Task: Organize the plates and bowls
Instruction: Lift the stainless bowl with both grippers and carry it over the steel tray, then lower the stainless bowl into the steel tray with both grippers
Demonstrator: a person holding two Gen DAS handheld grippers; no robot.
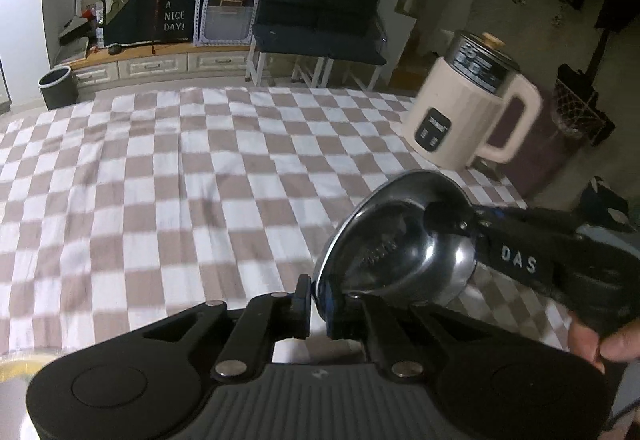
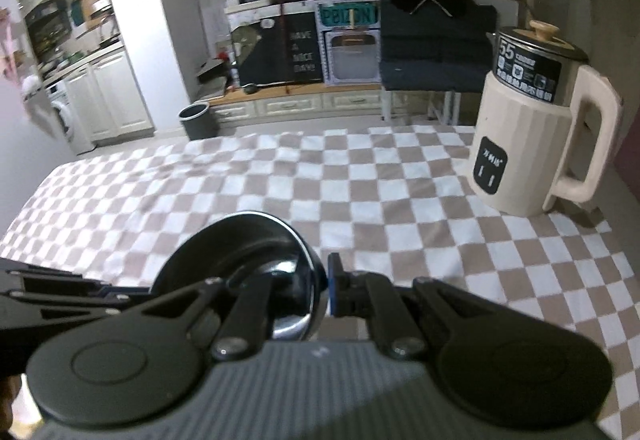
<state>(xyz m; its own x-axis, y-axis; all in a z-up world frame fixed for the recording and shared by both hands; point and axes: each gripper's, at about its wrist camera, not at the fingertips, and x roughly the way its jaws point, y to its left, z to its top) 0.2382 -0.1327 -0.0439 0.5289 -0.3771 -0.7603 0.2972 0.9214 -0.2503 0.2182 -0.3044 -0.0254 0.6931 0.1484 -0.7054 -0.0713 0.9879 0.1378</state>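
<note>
Both grippers, left gripper (image 1: 318,310) and right gripper (image 2: 320,294), clamp opposite rims of one steel bowl (image 1: 400,240), lifted above the checkered table (image 1: 160,180). Beyond, a cream kettle (image 2: 532,128) stands apart.

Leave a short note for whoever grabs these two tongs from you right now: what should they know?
Left tongs: shut on the rim of the steel bowl.
Right tongs: shut on the same bowl's opposite rim, so both carry it, tilted, above the checked tablecloth.
Cream kettle stands at the table's far right.
Done: bowl lifted.
Left: set it down; no stack or plates are in view.
</note>
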